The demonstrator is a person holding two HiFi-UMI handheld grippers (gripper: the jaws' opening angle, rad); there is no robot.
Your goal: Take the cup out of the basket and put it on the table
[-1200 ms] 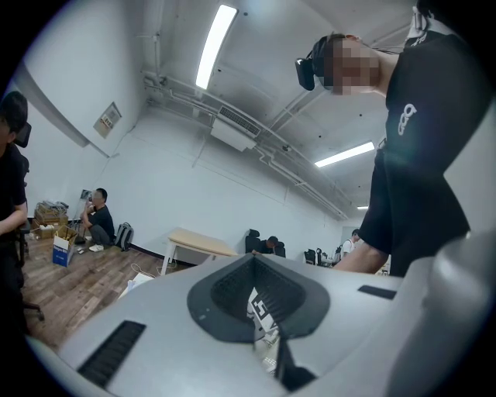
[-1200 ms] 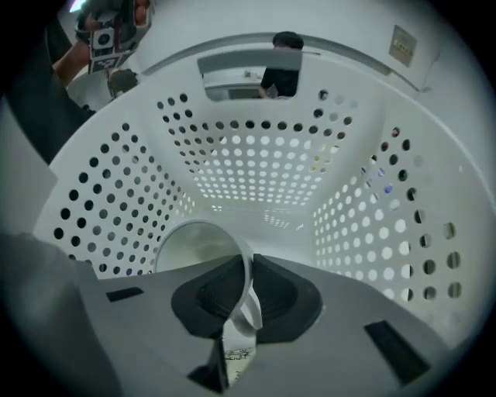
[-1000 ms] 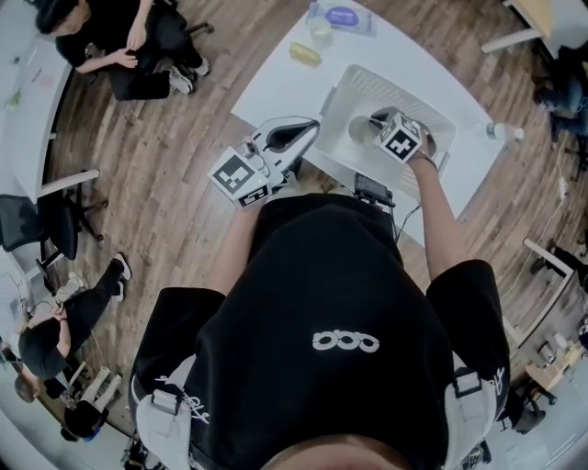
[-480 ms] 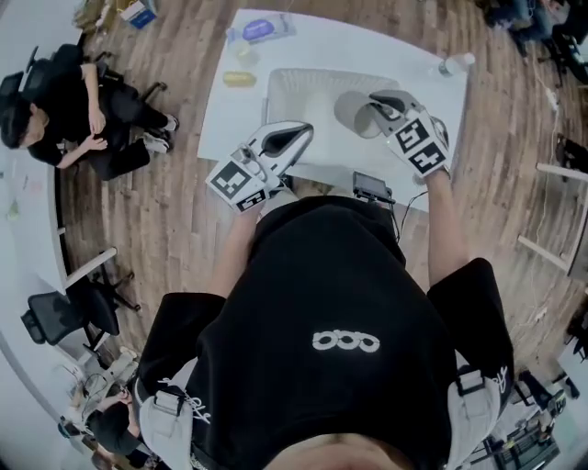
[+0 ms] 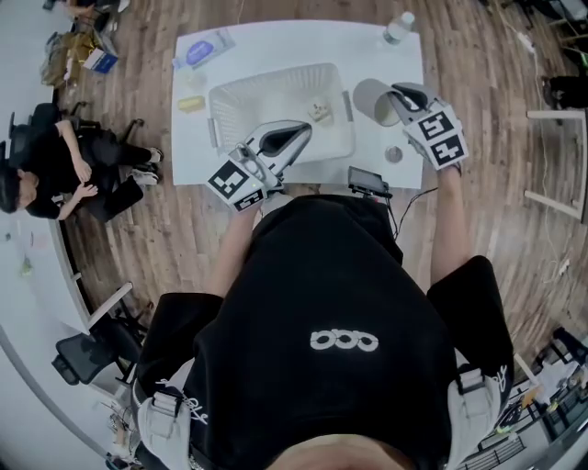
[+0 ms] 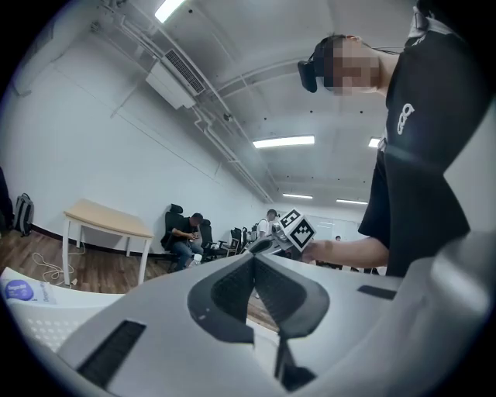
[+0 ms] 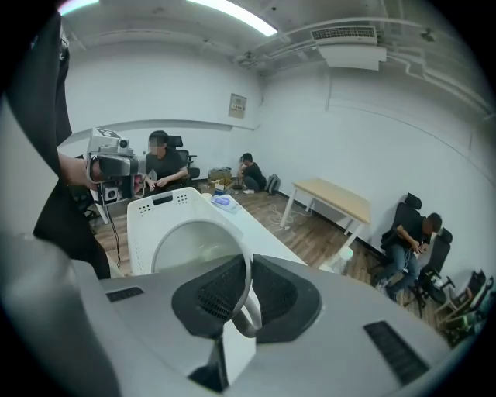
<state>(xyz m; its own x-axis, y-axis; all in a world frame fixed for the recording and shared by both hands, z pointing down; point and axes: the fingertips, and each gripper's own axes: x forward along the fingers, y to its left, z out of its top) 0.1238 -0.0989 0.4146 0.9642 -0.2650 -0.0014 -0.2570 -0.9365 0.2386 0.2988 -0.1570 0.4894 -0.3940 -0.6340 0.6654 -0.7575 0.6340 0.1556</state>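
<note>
Nearest to the person, the left tongs (image 5: pixel 301 130) hang at the front edge of the basket (image 5: pixel 220 128). They are closed completely and nothing is between them. Just right of the basket, the right tongs (image 5: pixel 401 95) are closed on the cup (image 5: pixel 372 101). In the right gripper view the pads pinch the thin wall at the rim, one pad inside the cup (image 7: pixel 194 244) and one outside.

The cup is out of the basket and hangs tilted on its side over the table (image 5: pixel 386 64), with its mouth turned to the tongs. It looks stiff, smooth and rather light, because one pinch at the rim carries it. I think such a hold can slip or let the cup swing, so it should be turned upright gently before it is put down.

Inside the basket a small pale object (image 5: pixel 319 111) remains. Beyond the basket, at the far corner of the table, stands a bottle (image 5: pixel 398 27).
</note>
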